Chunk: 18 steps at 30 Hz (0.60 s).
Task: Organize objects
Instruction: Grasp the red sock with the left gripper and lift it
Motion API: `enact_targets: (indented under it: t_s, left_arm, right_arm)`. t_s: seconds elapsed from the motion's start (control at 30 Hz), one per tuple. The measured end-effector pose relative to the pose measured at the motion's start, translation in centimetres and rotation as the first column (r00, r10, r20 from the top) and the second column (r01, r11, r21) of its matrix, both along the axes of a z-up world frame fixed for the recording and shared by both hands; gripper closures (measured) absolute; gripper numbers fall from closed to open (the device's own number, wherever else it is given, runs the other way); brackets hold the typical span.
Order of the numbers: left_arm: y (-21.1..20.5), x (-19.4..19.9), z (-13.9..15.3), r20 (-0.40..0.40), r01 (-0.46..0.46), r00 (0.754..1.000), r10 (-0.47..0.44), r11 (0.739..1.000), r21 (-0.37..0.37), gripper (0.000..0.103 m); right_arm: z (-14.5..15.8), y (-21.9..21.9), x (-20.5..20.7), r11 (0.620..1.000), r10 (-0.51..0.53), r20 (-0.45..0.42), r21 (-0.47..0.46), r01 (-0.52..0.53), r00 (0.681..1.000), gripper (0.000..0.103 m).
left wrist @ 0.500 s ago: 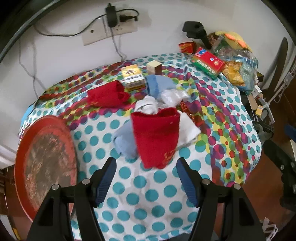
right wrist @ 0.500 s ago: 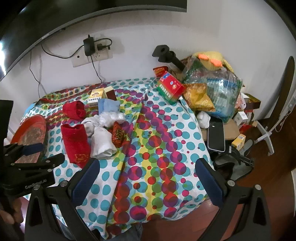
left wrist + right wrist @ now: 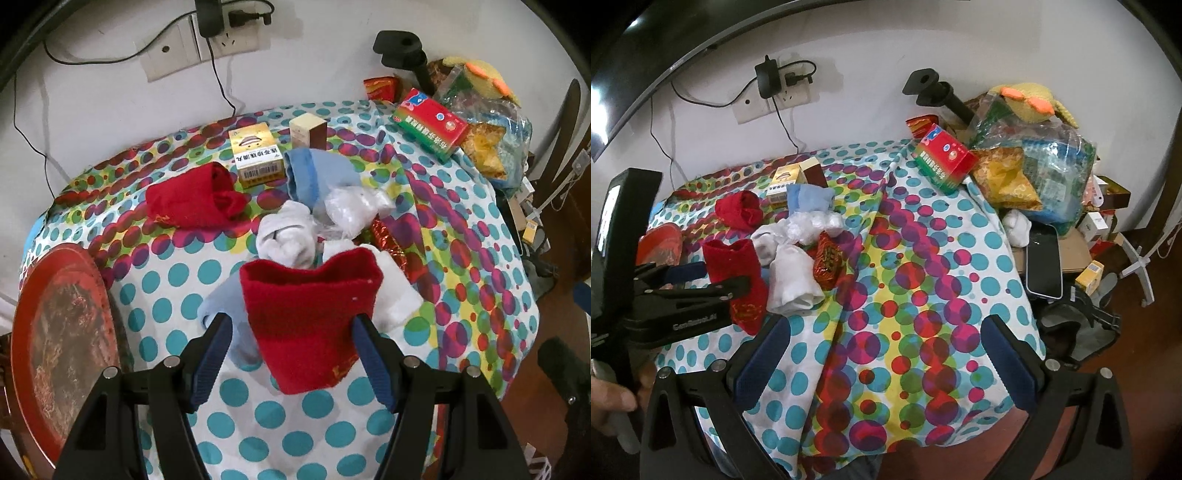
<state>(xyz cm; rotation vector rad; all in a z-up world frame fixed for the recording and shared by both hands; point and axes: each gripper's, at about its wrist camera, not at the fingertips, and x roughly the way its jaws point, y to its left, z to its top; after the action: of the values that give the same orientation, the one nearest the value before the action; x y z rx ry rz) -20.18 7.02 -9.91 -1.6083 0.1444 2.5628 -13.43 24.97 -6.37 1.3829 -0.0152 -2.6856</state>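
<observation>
- My left claw (image 3: 291, 354) has closed in on the flat red sock (image 3: 310, 321) since half a second ago: its blue pads now flank the sock's sides, still spread, gripping nothing that I can see.
- At the far left a round red tray (image 3: 55, 332) with a worn, mottled face rests on the bench (image 3: 177, 273), which wears a thin cloth of teal and magenta dots.
- The knit sock lies over a pale blue sock (image 3: 221, 306) and a white sock (image 3: 395, 295); a rolled red sock (image 3: 195, 199) sits farther back, near a yellow carton (image 3: 256, 155).
- A crinkled clear plastic bag (image 3: 351, 210) lies just behind the white pile.
- My right claw (image 3: 886, 362) hangs released over bare cloth near the front edge, as before.
- To the right, a red-green box (image 3: 945, 158), and a phone (image 3: 1043, 262) off the bench's edge.
</observation>
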Motion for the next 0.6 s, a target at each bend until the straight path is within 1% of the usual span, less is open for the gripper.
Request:
enact_targets:
  t_s: [0.17,0.2,0.23,0.3,0.4,0.43,0.6]
  left_arm:
    - [0.5,-0.6,-0.8,0.001,0.024,1.000,-0.024,1.000,0.015,0.035]
    - [0.6,-0.6,-0.9,-0.001,0.032,0.999,-0.032,0.999,0.016,0.047]
    - [0.8,-0.6,-1.0,-0.001,0.046,0.999,-0.046,0.999,0.028,0.065]
    - [1.1,-0.6,-1.1,0.008,0.051,0.999,-0.052,0.998,0.025,0.067]
    - [1.6,-0.4,-0.9,0.000,0.068,0.998,-0.068,0.998,0.001,0.075]
    - [1.6,-0.3,-0.8,0.001,0.070,0.998,-0.070,0.998,0.006,0.076]
    - [1.2,0.4,-0.1,0.003,0.055,0.998,-0.055,0.998,0.004,0.079]
  right_arm:
    - [-0.8,0.0,-0.4,1.000,0.006,0.019,-0.013,-0.006,1.000,0.001]
    - [-1.0,0.0,-0.4,1.000,0.006,0.022,-0.012,-0.006,1.000,0.001]
    - [-1.1,0.1,-0.5,1.000,0.003,0.024,-0.014,-0.003,1.000,0.001]
    - [-1.3,0.3,-0.6,1.000,-0.002,0.030,-0.018,0.002,1.000,0.001]
    - [-1.4,0.5,-0.7,1.000,-0.010,0.036,-0.025,0.010,0.999,0.000]
    - [-1.4,0.5,-0.7,1.000,-0.011,0.036,-0.024,0.012,0.999,0.000]
    - [-1.2,0.4,-0.4,1.000,-0.008,0.033,-0.023,0.009,0.999,0.000]
